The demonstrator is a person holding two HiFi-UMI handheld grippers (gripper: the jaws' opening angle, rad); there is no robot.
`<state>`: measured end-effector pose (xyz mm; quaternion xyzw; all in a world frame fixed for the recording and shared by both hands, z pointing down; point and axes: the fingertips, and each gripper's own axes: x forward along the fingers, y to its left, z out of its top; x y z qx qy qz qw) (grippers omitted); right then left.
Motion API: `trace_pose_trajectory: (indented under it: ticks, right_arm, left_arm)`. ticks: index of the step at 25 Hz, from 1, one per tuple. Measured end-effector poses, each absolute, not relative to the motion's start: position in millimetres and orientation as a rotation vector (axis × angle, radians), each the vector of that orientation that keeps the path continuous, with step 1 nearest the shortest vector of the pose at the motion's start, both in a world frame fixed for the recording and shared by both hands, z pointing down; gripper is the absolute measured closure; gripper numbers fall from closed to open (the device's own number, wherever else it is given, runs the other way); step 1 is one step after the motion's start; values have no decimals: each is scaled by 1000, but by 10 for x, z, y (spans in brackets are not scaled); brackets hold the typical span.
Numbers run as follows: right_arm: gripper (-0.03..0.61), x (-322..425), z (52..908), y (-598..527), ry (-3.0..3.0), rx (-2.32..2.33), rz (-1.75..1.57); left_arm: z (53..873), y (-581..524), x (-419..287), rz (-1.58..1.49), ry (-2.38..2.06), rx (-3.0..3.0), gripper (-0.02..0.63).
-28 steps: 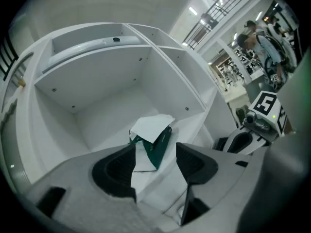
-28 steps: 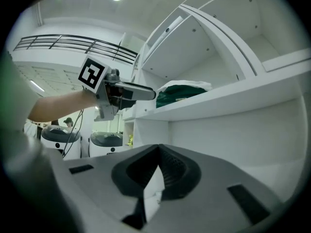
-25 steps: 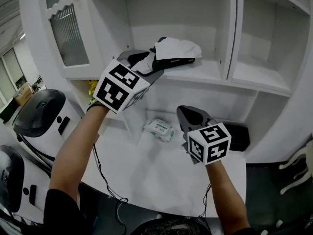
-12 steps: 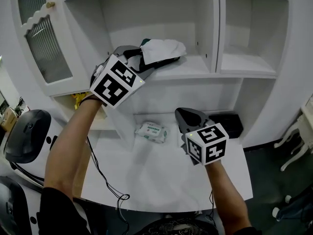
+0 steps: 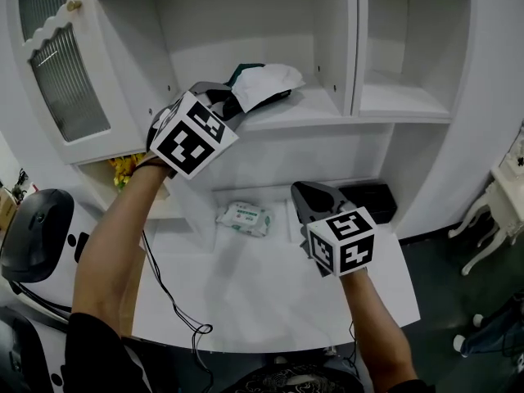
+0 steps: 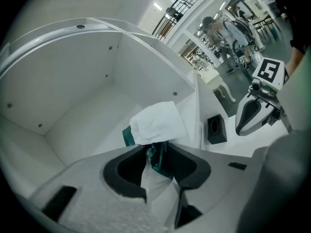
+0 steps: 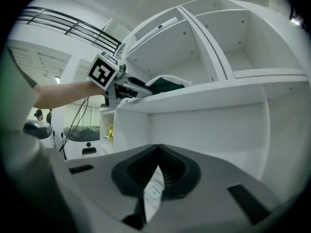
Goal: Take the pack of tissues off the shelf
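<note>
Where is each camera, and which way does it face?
Head view: on the person's head, facing steeply down at shelf and table; both forearms, left tool, right tool show.
Left gripper view: on the left tool, facing into the shelf; jaws closing, pack of tissues between them.
Right gripper view: on the right tool, facing up at the shelf; left forearm shows.
Shared: all three show the pack of tissues.

Beside the pack of tissues (image 5: 266, 80), the shelf (image 5: 315, 106) lies bare toward 3 o'clock, up to the upright divider (image 5: 348, 47). On the table (image 5: 246, 293) below, a wrapped pack (image 5: 243, 218) at 11 o'clock and black box (image 5: 368, 201) at 1 o'clock occupy the back.
</note>
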<state>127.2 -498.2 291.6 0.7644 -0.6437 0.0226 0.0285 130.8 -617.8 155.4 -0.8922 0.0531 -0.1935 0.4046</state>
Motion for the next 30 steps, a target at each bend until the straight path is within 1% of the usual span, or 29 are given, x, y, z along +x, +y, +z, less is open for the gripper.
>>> trace_pose_trajectory:
  ticks: [7,13,20,30]
  right_arm:
    - [574,1255,2974,-4931,-1975,2372,97]
    - [574,1234,3019,-4853,-1956,2373,111]
    - [574,1156,2974,-4815,-1975,2342,96]
    - [574,880,2839,-4849,-2133,2228,52]
  left_arm:
    - [1570,-6166,1316,-469,136,-2293,512]
    - [1556,-6177,1289,-440,162,-2302,535]
    - [1427,-6186,1109,-376,230,-2342,541]
    - [1198,-6032,598,-314,395,-2352,546]
